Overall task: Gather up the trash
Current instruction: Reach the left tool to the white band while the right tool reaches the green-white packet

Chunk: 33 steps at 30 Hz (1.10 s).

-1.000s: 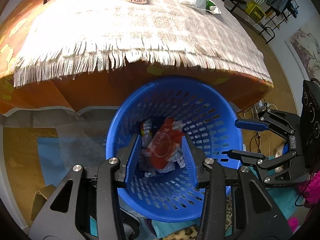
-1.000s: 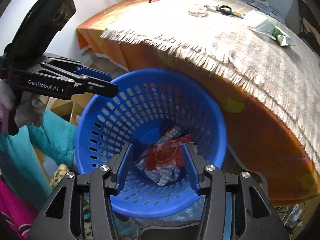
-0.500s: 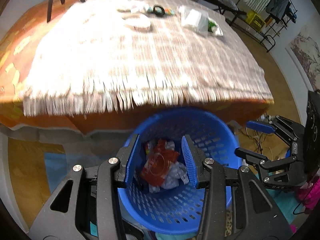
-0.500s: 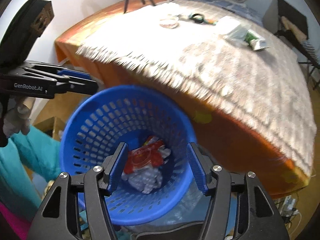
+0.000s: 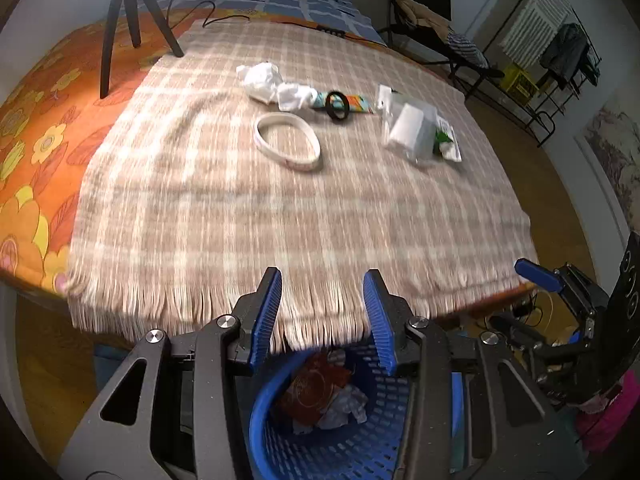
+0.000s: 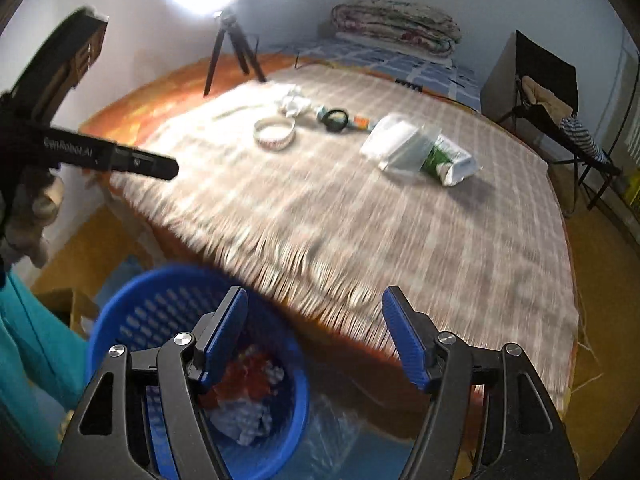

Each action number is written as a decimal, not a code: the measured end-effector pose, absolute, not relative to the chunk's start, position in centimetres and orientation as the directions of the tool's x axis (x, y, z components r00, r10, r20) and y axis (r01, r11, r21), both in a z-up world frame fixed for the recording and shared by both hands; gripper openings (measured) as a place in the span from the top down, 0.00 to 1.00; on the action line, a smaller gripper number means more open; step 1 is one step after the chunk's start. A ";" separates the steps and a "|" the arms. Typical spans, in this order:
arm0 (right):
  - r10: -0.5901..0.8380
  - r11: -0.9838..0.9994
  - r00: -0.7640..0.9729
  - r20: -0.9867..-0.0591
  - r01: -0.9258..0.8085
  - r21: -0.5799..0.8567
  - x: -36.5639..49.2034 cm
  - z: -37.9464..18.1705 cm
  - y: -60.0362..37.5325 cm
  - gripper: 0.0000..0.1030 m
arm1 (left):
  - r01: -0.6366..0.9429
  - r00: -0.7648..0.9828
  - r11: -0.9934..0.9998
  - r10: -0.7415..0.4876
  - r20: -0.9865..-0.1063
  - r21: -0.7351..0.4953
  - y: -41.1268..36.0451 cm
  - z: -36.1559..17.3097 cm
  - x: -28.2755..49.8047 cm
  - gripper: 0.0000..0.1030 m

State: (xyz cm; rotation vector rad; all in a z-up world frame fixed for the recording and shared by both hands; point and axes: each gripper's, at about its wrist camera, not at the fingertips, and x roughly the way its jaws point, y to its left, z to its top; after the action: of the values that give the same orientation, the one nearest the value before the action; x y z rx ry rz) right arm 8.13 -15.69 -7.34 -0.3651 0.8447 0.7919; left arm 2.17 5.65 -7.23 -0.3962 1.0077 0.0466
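Note:
A blue perforated basket [image 5: 340,448] [image 6: 132,312] stands on the floor at the table's near edge, holding a red wrapper [image 5: 312,388] and white crumpled scraps. My left gripper [image 5: 324,312] is open and empty above the basket and the fringe. My right gripper [image 6: 316,328] is open and empty, wider apart, to the right of the basket. On the checked cloth [image 5: 280,208] far ahead lie crumpled white paper [image 5: 266,80], a white tape ring [image 5: 288,142], a black ring [image 5: 338,106], a clear plastic pack [image 5: 408,128] and a green-white tube [image 6: 448,160].
A black tripod [image 5: 128,12] stands at the table's far left with a bright lamp above it. A chair [image 6: 560,120] and a clothes rack [image 5: 560,60] stand to the right. Folded blankets [image 6: 396,24] lie beyond the table. Teal cloth [image 6: 24,360] lies left of the basket.
Both grippers have risen and tilted up from over the basket toward the tabletop. The right gripper's jaws have opened wider. The basket now sits low in both views.

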 end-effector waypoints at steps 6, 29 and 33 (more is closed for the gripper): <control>0.499 0.713 0.402 -0.768 -0.694 0.101 13.8 -6.1 -15.6 0.33 | -0.243 0.540 0.917 -0.143 -0.829 -0.316 7.2 -6.8 4.7 0.58; 0.565 0.765 0.251 -0.786 -0.516 0.385 27.5 -11.8 -12.4 0.33 | -0.347 0.480 0.886 -0.115 -0.869 -0.309 11.6 -10.3 14.1 0.72; 0.548 0.778 0.261 -0.795 -0.508 0.369 28.4 -12.4 -11.4 0.33 | -0.360 0.470 0.879 -0.120 -0.874 -0.314 12.1 -10.9 14.8 0.82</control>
State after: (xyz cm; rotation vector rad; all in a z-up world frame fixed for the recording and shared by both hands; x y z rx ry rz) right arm 28.45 -11.43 -12.44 0.0417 1.0938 0.7149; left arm 14.83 12.15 -10.92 -0.5002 1.0833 0.1549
